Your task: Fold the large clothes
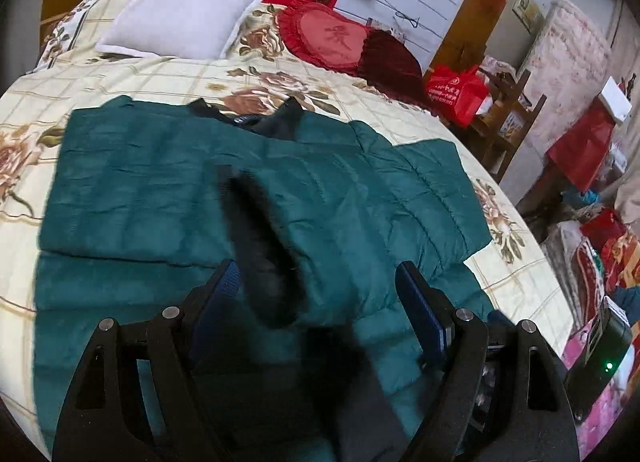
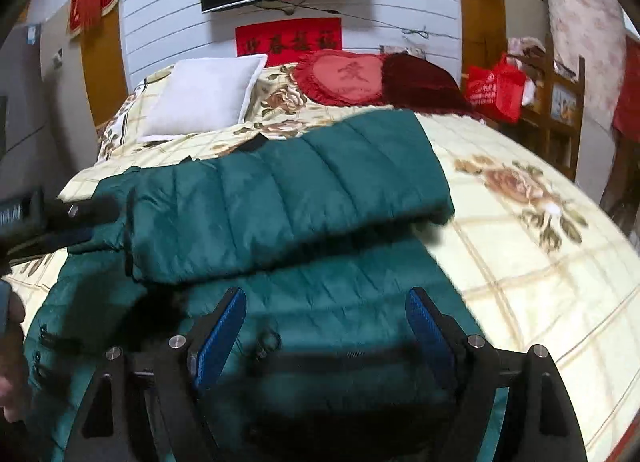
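Observation:
A dark green quilted jacket (image 1: 160, 189) lies spread on a floral bedspread (image 1: 280, 77). Its black collar (image 1: 264, 121) points to the far side. One sleeve (image 1: 280, 229), with a black cuff opening, lies folded across the body. My left gripper (image 1: 316, 286) is open just above the jacket's lower part, empty. In the right wrist view the jacket (image 2: 320, 294) has a sleeve (image 2: 288, 197) folded across it, and a zipped pocket (image 2: 340, 358) lies between the fingers. My right gripper (image 2: 324, 318) is open and empty above the jacket. The left gripper (image 2: 52, 217) shows at the left edge.
A white pillow (image 1: 180, 13), a red heart cushion (image 1: 328, 37) and a dark red cushion (image 1: 392, 61) lie at the head of the bed. A red bag (image 1: 456, 89) and wooden shelf (image 1: 508, 117) stand to the right, with clutter (image 1: 600, 262) beside the bed.

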A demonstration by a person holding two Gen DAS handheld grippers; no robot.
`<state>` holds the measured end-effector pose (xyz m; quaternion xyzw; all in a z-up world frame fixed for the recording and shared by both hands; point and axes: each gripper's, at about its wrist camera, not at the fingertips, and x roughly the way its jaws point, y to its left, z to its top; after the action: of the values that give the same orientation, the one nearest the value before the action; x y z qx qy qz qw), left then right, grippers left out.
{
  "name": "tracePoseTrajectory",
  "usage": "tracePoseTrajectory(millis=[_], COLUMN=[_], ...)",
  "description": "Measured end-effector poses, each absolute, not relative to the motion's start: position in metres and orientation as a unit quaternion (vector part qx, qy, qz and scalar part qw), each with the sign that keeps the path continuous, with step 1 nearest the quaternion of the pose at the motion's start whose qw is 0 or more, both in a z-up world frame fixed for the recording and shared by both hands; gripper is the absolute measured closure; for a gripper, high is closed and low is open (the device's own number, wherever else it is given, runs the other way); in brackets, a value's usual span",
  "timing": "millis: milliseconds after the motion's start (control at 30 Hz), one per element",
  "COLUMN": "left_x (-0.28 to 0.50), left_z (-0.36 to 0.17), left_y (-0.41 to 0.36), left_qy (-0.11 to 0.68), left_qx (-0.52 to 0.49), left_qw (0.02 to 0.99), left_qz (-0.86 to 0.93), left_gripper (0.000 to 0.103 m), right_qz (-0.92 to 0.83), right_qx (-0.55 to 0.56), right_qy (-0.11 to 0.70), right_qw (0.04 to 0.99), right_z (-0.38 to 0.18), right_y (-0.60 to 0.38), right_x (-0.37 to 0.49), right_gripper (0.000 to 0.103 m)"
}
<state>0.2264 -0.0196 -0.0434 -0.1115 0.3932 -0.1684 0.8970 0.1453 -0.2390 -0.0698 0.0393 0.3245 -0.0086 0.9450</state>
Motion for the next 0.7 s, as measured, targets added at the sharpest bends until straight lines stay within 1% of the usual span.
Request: tracePoseTrajectory(millis=[100, 133, 167, 200, 233, 267, 300, 333, 433, 467, 533, 567, 700], left_x=[0.238, 0.243, 0.246, 0.25, 0.251, 0.252, 0.251, 0.248, 0.235, 0.231, 0.217, 0.211, 0.195], left_z=[-0.052, -0.054, -0.055, -0.056, -0.058, -0.06, -0.06, -0.057, -0.041, -0.034, -0.011, 0.0, 0.043], left_y=[-0.029, -0.03, -0.03, -0.032, -0.032, -0.029, -0.029, -0.027, -0.022, -0.019, -0.007, 0.001, 0.041], left_qy=[0.397, 0.4, 0.401, 0.407, 0.413, 0.417, 0.417, 0.41, 0.387, 0.38, 0.353, 0.339, 0.287], left_qx=[-0.117, -0.122, -0.124, -0.12, -0.114, -0.11, -0.108, -0.103, -0.087, -0.086, -0.083, -0.081, -0.092], left_qw=[0.897, 0.896, 0.895, 0.893, 0.892, 0.892, 0.892, 0.896, 0.908, 0.91, 0.92, 0.925, 0.943], left_qz=[-0.156, -0.15, -0.15, -0.148, -0.143, -0.14, -0.138, -0.136, -0.138, -0.142, -0.15, -0.15, -0.139], left_gripper=[0.023, 0.034, 0.052, 0.062, 0.086, 0.092, 0.093, 0.097, 0.098, 0.098, 0.098, 0.098, 0.098], right_qz=[-0.002, 0.002, 0.008, 0.012, 0.014, 0.015, 0.017, 0.015, 0.009, 0.009, 0.007, 0.006, 0.004], right_qx=[0.048, 0.047, 0.046, 0.045, 0.045, 0.046, 0.049, 0.054, 0.06, 0.056, 0.04, 0.034, 0.027], right_qy=[0.342, 0.344, 0.344, 0.345, 0.345, 0.349, 0.354, 0.367, 0.409, 0.41, 0.422, 0.425, 0.433], right_qw=[0.939, 0.938, 0.938, 0.938, 0.937, 0.936, 0.934, 0.928, 0.911, 0.91, 0.906, 0.904, 0.901], right_z=[-0.075, -0.075, -0.075, -0.075, -0.076, -0.076, -0.078, -0.082, -0.094, -0.095, -0.097, -0.098, -0.1], right_y=[-0.246, -0.247, -0.247, -0.246, -0.248, -0.248, -0.25, -0.252, -0.252, -0.25, -0.245, -0.243, -0.242], right_x=[0.151, 0.153, 0.154, 0.154, 0.155, 0.158, 0.155, 0.159, 0.16, 0.16, 0.162, 0.162, 0.164], right_gripper=[0.023, 0.023, 0.023, 0.023, 0.023, 0.023, 0.023, 0.023, 0.02, 0.012, 0.003, 0.0, 0.0])
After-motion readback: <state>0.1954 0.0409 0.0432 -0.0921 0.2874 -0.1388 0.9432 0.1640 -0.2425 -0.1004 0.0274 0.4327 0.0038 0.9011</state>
